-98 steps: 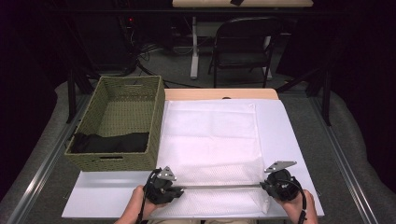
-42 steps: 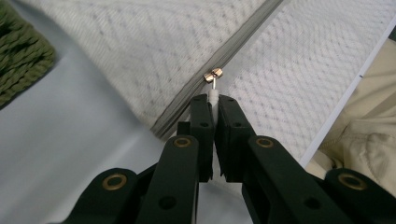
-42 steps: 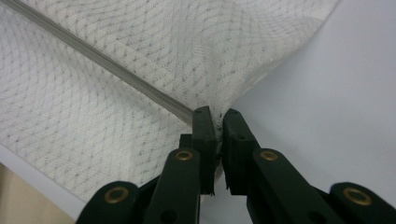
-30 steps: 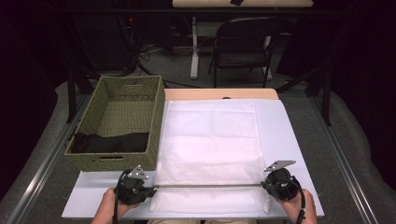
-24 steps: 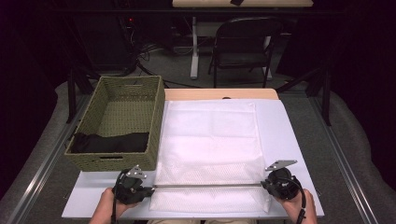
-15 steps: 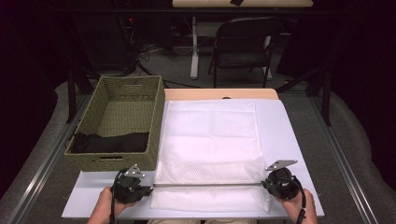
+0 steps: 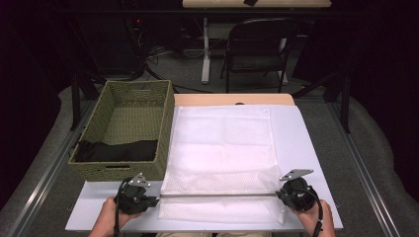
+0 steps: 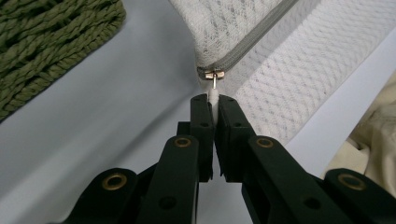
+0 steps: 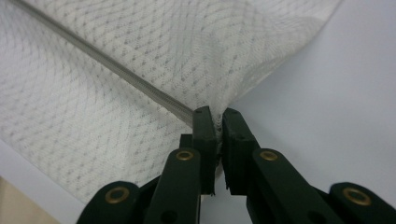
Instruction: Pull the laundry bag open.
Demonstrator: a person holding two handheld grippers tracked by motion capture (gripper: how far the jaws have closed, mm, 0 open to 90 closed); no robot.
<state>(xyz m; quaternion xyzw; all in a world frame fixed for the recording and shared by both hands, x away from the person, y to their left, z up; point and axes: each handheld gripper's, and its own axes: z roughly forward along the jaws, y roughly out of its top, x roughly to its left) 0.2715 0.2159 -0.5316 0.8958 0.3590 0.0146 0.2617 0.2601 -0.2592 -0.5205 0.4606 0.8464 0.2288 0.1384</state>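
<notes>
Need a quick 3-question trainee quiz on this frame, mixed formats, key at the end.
1. True or false: the left gripper is shut on the zipper pull of the mesh bag.
2. What does the right gripper pinch? A) the basket rim B) the mesh bag's corner by the zipper's end C) nothing
3. What lies inside the woven basket at its near end?

Key
1. True. The jaws clamp the white pull tab just below the slider.
2. B. Mesh fabric is bunched between its jaws.
3. A dark cloth.
</notes>
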